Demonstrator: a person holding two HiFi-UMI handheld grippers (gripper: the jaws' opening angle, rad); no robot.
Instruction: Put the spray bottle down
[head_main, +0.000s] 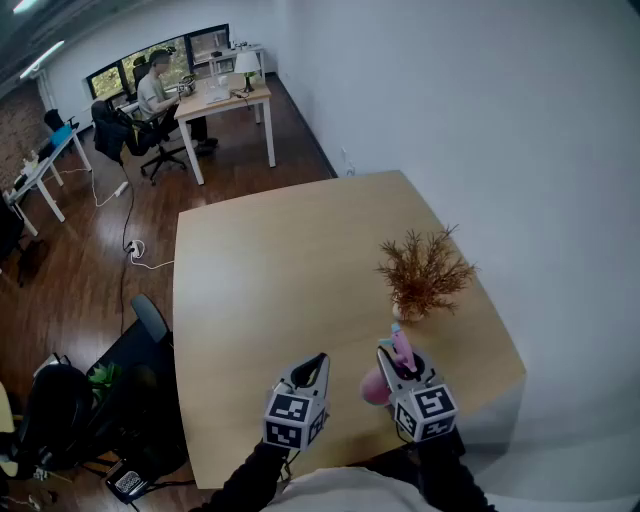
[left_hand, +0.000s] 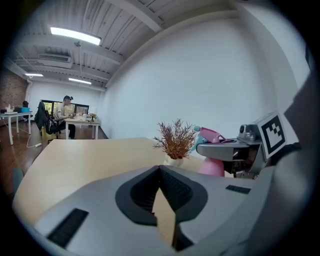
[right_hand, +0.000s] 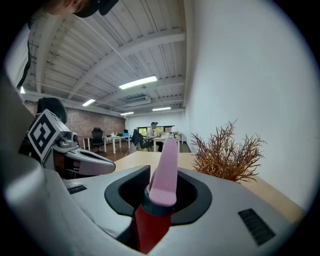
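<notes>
The spray bottle (head_main: 375, 386) was found held in the right tongs (head_main: 398, 352), over the near part of the bench (head_main: 270, 300). In the right gripper view the tongs (right_hand: 164, 172) were seen closed on the bottle (right_hand: 162, 175), with its pink top sticking up between the pads. The pink body was noted beside the left tongs (head_main: 318, 362). Whether its base was touching the bench could not be made out, as it was hidden. The left tongs (left_hand: 160, 170) were seen with tips together and nothing held. A dried plant (head_main: 425, 270) in a small white pot (head_main: 403, 313) was recorded just beyond the bottle. A seated person (head_main: 155, 88) was noted far off at a desk (head_main: 225, 100).
</notes>
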